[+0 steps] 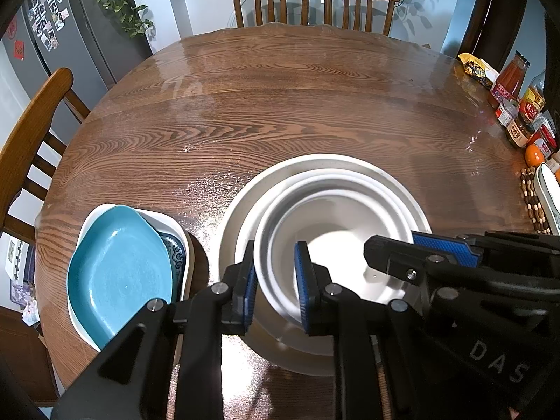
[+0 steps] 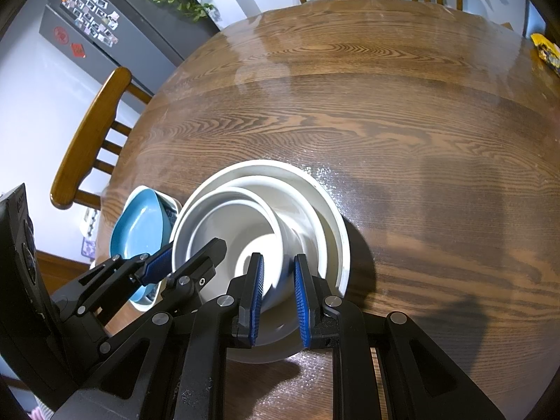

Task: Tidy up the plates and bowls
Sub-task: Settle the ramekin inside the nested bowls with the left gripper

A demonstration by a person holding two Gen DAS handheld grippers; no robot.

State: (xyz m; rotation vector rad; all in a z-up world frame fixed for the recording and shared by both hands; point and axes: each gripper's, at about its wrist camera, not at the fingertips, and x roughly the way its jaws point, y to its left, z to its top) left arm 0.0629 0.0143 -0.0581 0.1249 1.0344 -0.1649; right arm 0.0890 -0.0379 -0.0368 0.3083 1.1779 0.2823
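Two grippers meet on one white bowl (image 1: 336, 245), and that shared hold is what our next move depends on. Our left gripper (image 1: 276, 287) straddles the bowl's left wall, one blue pad outside and one inside, jaws narrow and pressing the rim. Our right gripper (image 2: 278, 297) does the same on the bowl's right wall, also narrow and clamped. The bowl sits nested inside larger white bowls (image 1: 350, 162) on the wooden table (image 1: 280, 105), directly ahead of and below both sets of fingers, so neither hand is nearer. Just left of the stack lies a blue plate (image 1: 119, 273) resting on a white dish (image 1: 178, 231), near enough to catch the left gripper's outer finger. Jars (image 1: 525, 112) stand well apart at the right edge.
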